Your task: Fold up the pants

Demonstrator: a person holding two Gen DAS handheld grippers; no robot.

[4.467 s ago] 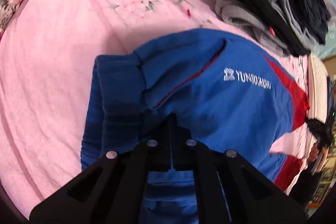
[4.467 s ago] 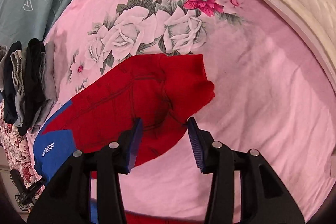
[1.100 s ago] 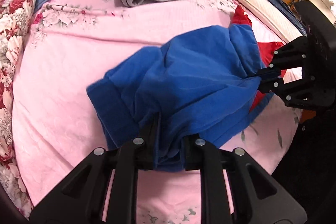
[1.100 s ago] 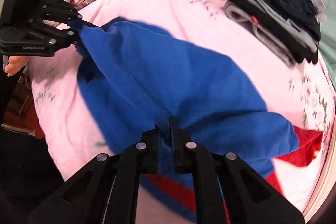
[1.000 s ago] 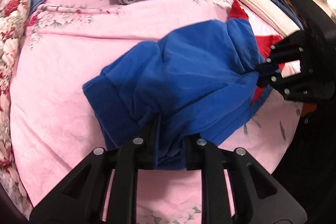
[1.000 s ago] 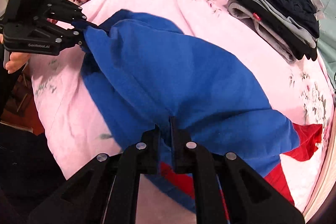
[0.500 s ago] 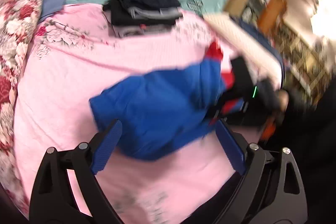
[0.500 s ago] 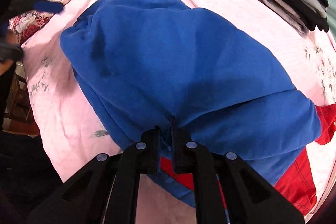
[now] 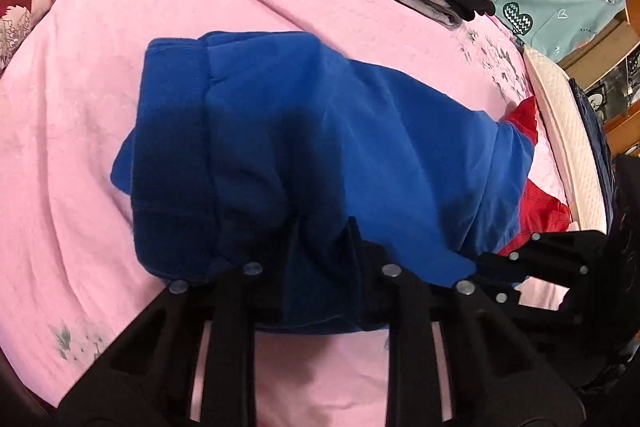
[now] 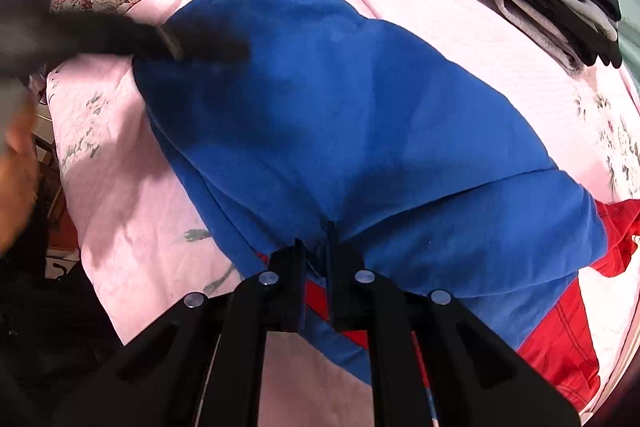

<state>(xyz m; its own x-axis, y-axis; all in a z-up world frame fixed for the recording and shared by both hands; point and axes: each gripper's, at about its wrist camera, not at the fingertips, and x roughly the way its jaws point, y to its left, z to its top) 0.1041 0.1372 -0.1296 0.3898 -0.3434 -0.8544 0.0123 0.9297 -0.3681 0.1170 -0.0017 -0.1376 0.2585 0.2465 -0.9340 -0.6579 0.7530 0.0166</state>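
right now the pants (image 9: 320, 131) lie folded on the pink bed (image 9: 80, 107), long axis running from left gripper (image 9: 322, 243) toward right gripper (image 10: 316, 247). right fingers are clenched on the near edge; left fingers straddle blue cloth, parted a little, grip unclear.

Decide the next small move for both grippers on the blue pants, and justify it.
Probably draw the grippers slightly apart to tauten the near edge: left gripper and right gripper are each shut on the blue pants, which lie humped on the pink bedspread.
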